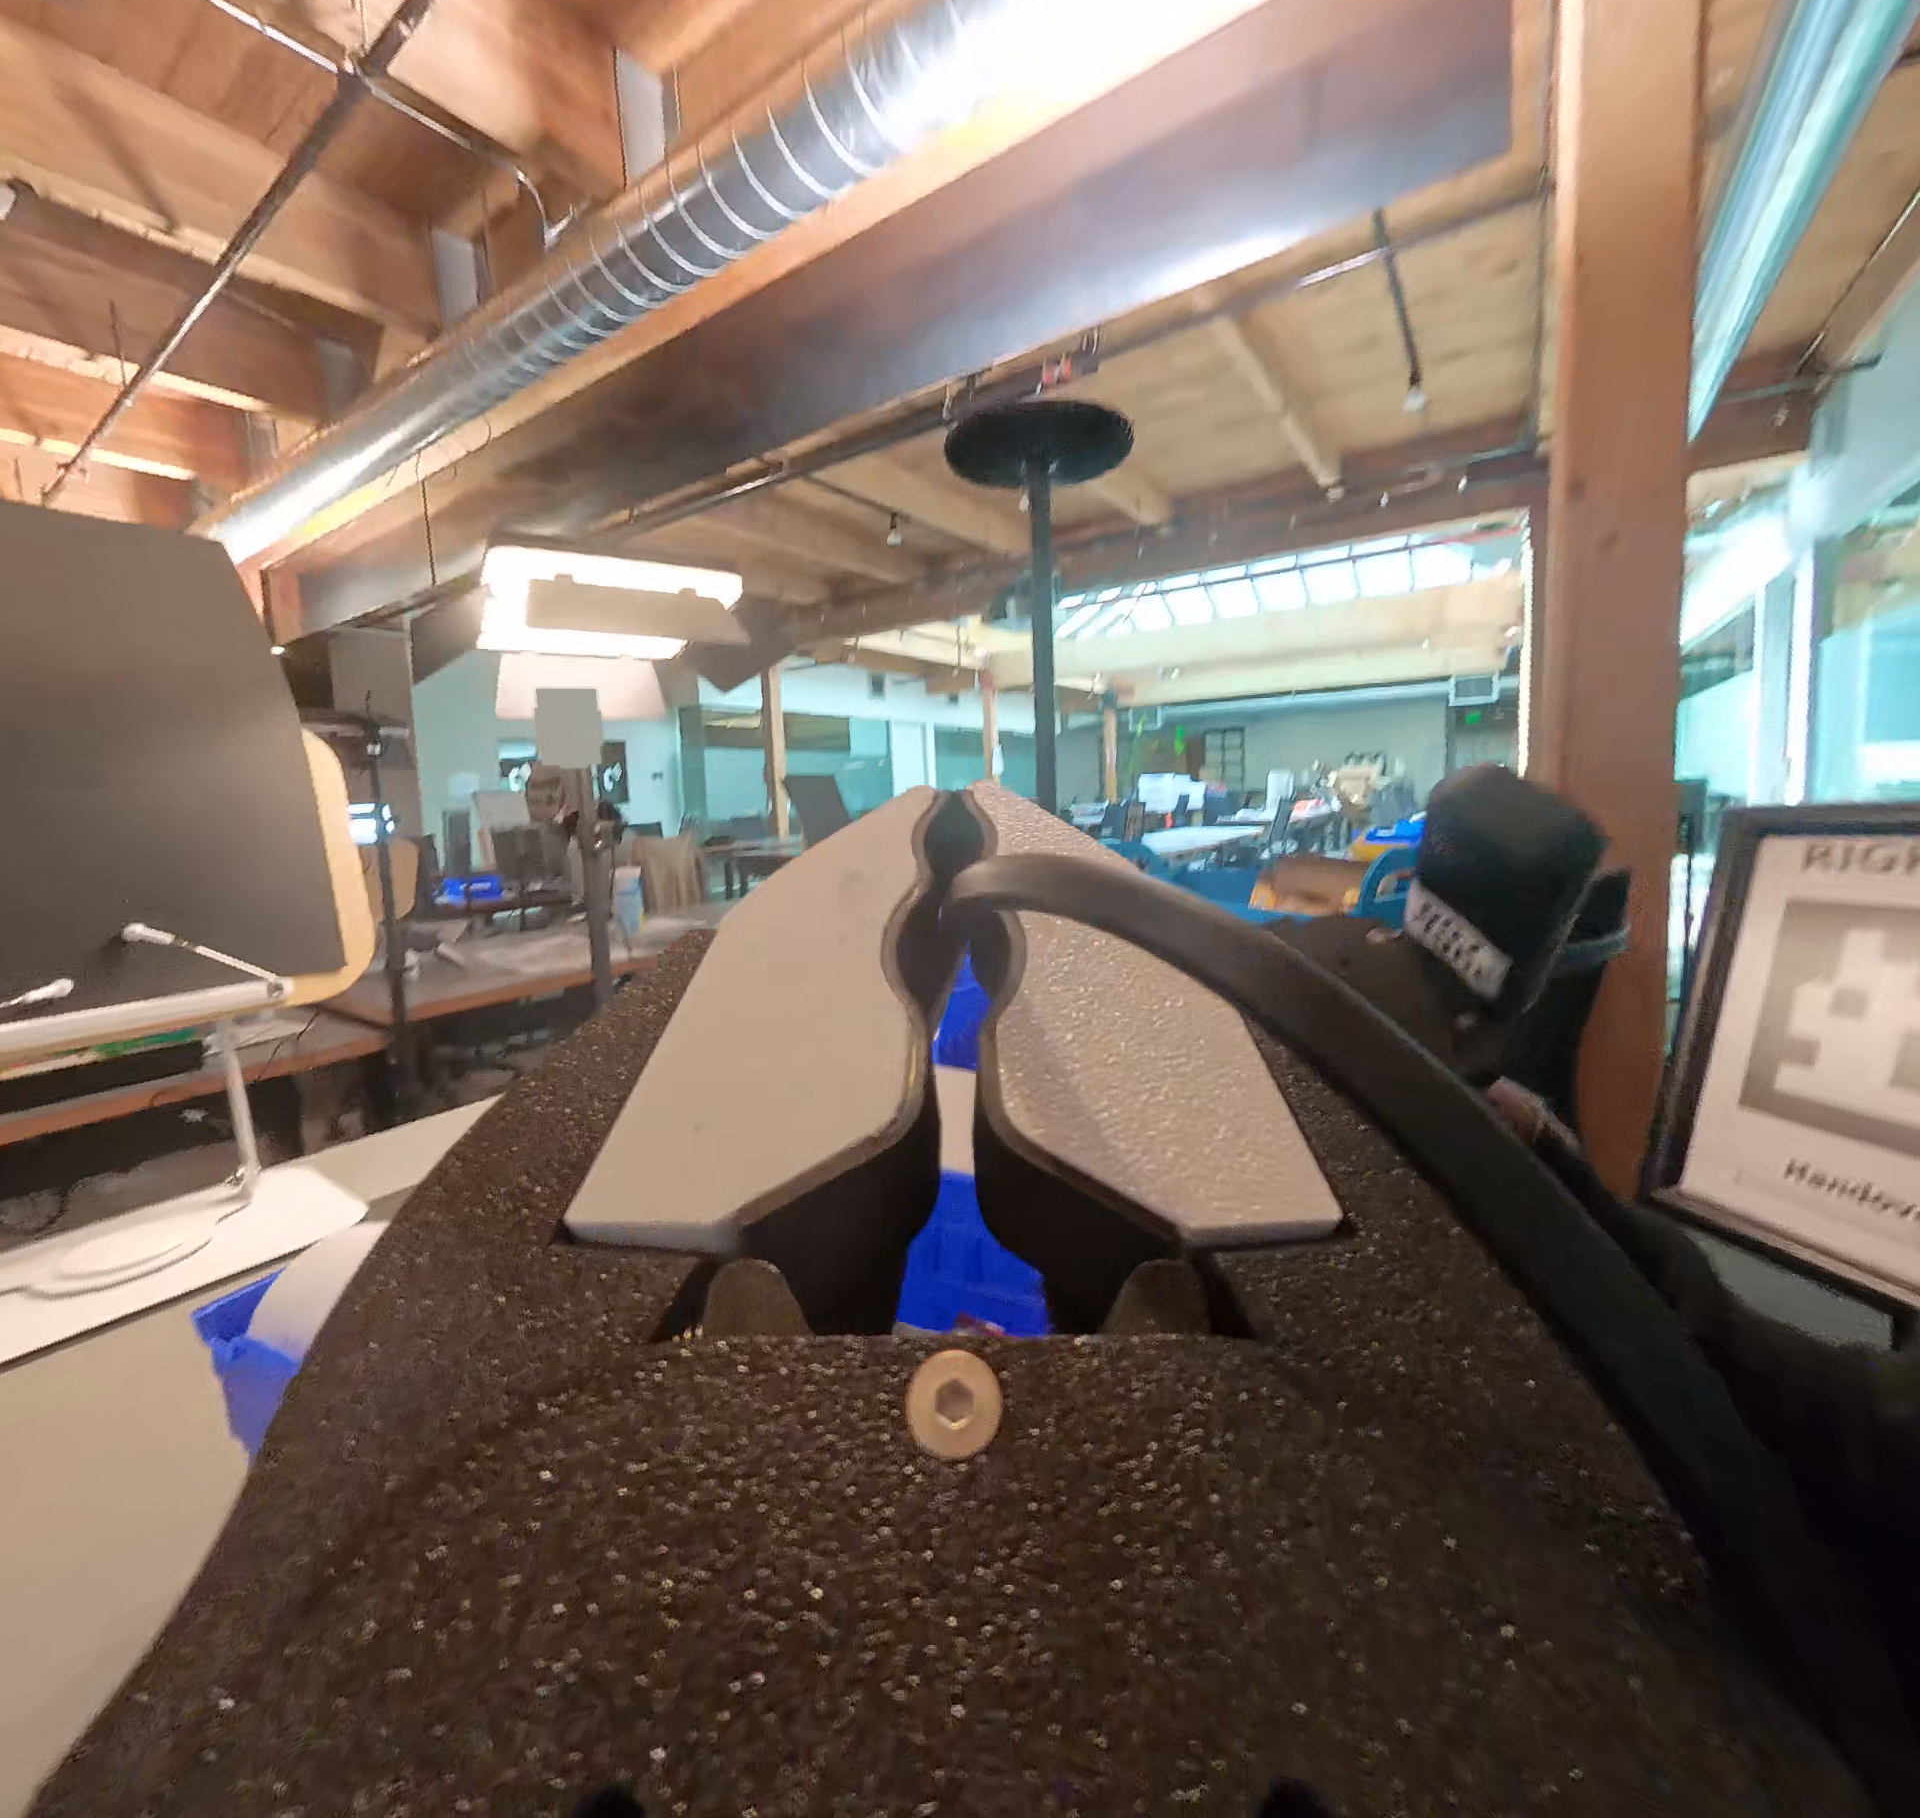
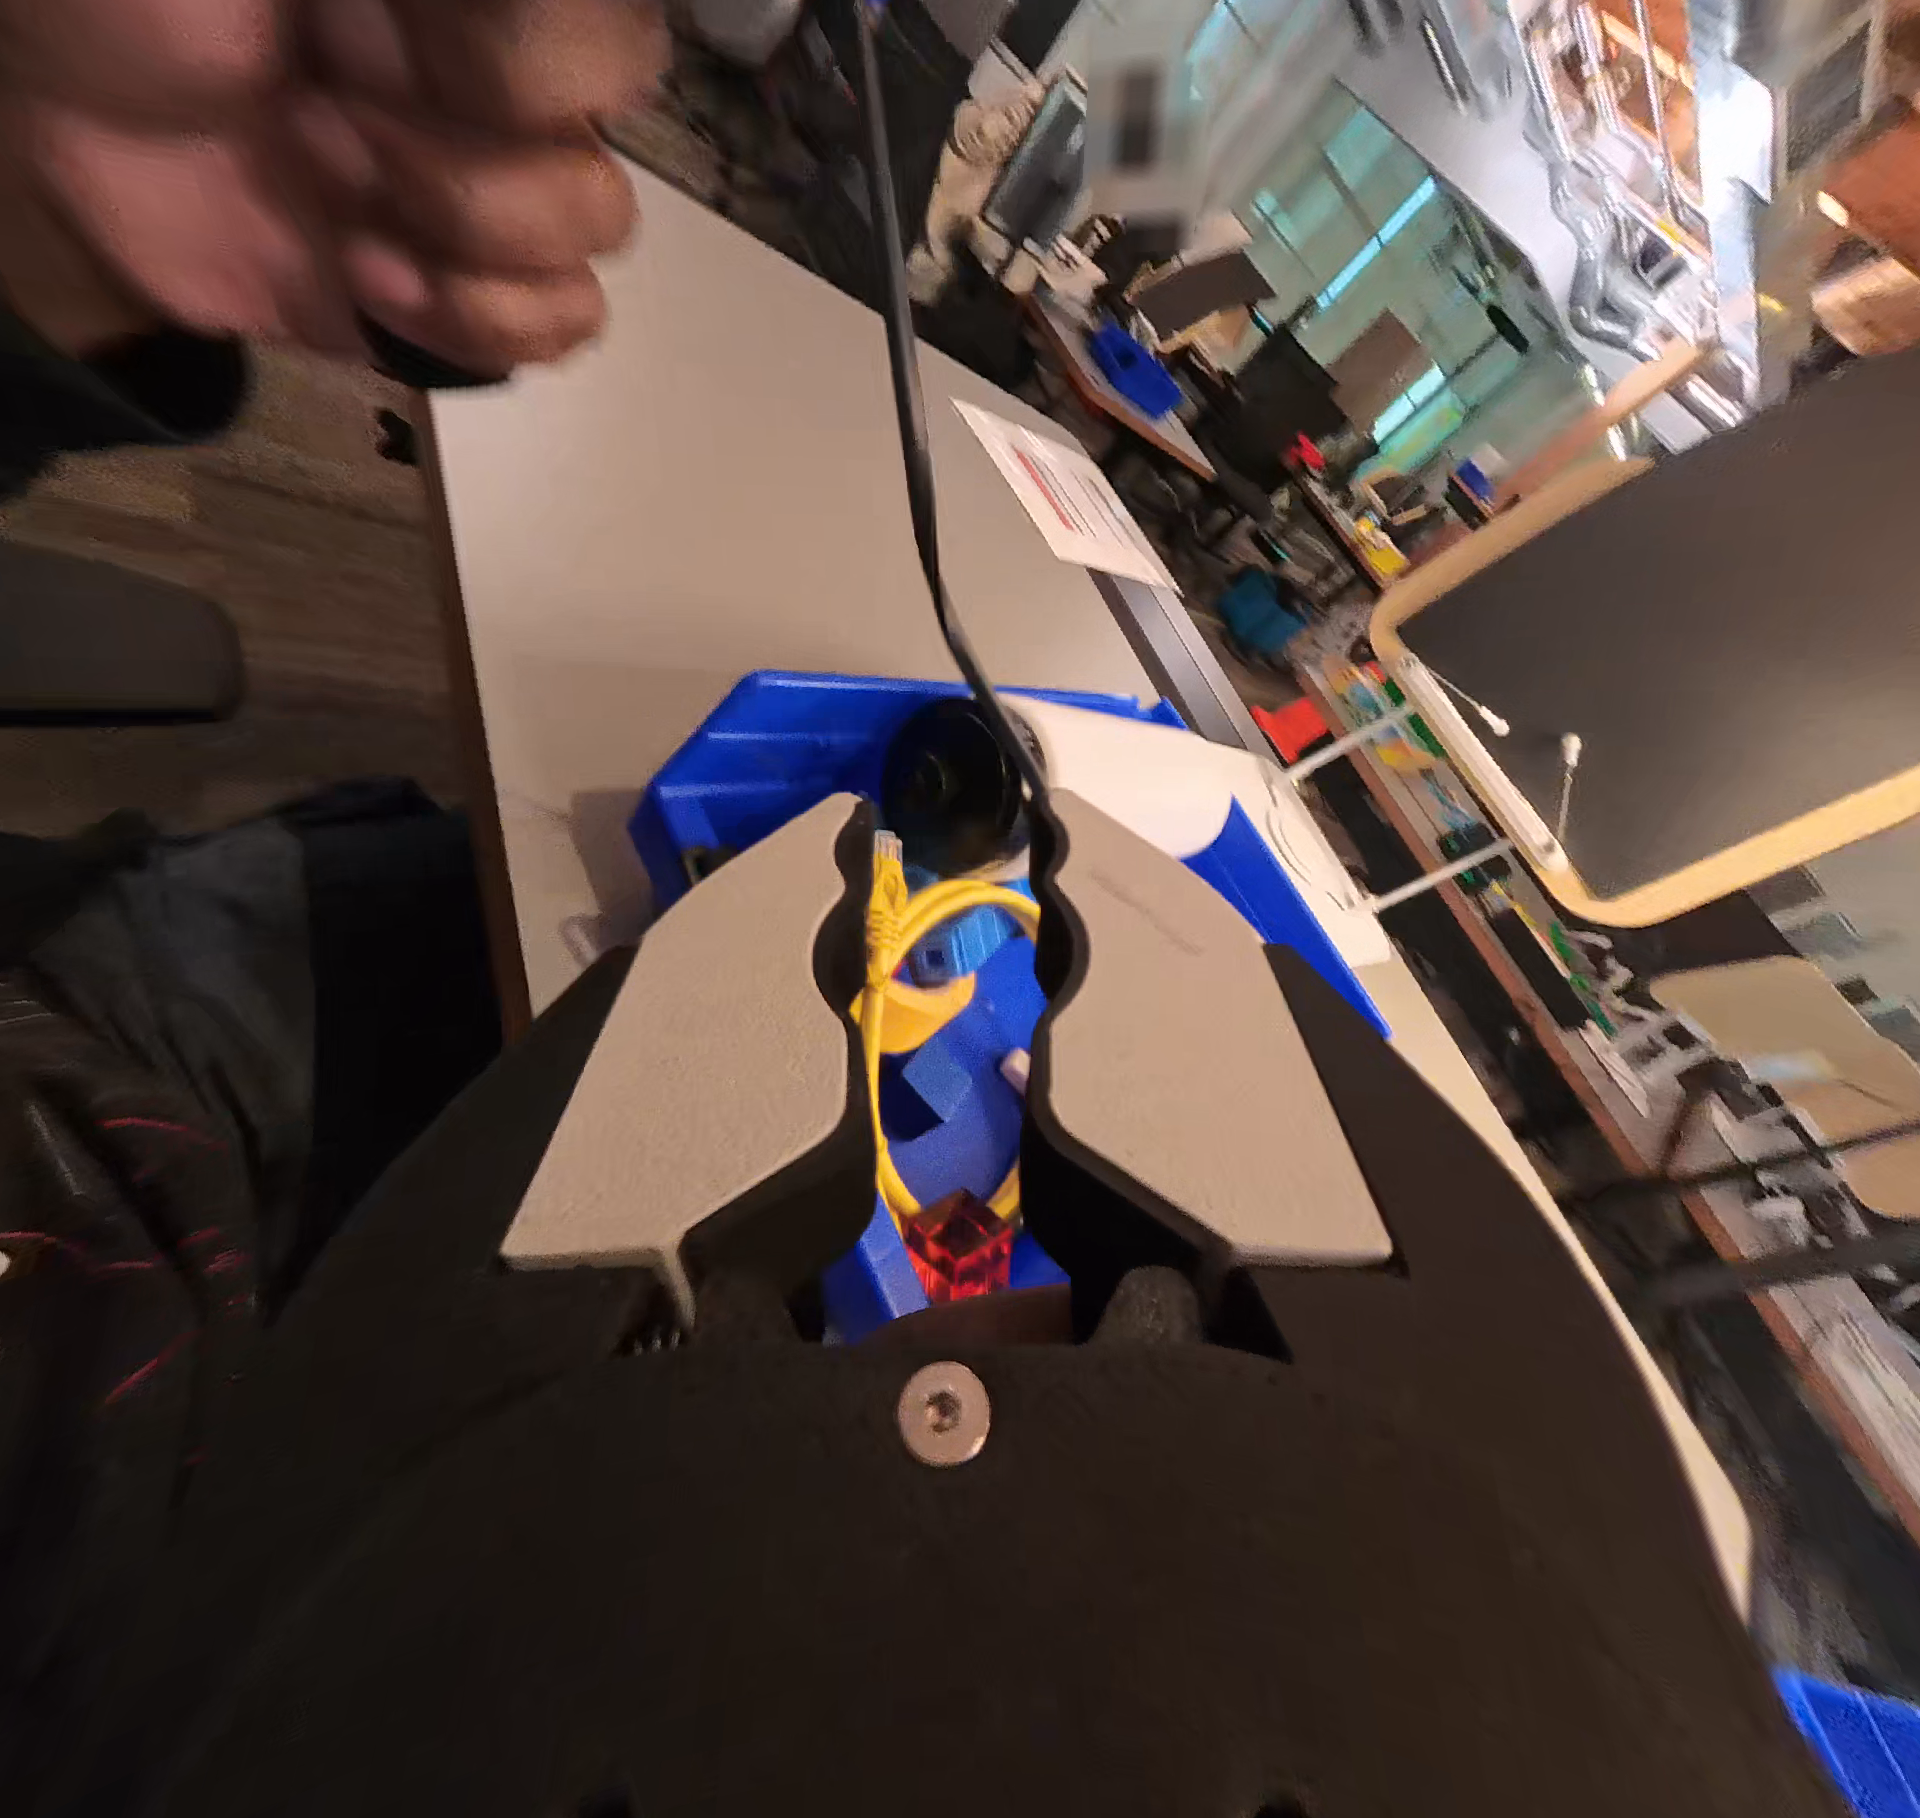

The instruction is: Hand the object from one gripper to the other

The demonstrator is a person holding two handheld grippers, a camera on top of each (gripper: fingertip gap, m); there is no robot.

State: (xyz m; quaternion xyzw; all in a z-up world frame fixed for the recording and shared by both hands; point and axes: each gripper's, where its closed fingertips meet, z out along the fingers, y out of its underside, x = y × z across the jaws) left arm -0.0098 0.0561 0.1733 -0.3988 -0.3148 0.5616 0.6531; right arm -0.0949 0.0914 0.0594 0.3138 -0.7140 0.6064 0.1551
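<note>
A thin black cable (image 1: 1247,979) is pinched between the tips of my left gripper (image 1: 958,823), which is shut on it. From there the cable arcs right and down. In the right wrist view the same cable (image 2: 899,314) hangs from the top of the frame and runs down along the inner edge of the right finger. My right gripper (image 2: 951,812) is open, with a clear gap between its fingers, and does not clamp the cable. A white marker plate on the right gripper (image 1: 1808,1030) shows at the right edge of the left wrist view.
A blue bin (image 2: 769,729) on the white table (image 2: 665,480) lies under the right gripper. It holds a yellow network cable (image 2: 935,906), a black roll (image 2: 940,781) and a red cube (image 2: 961,1249). A blurred hand (image 2: 291,127) is at the upper left. A dark board (image 2: 1683,646) stands nearby. Across from one pair of fingers to the other is roughly 15 cm.
</note>
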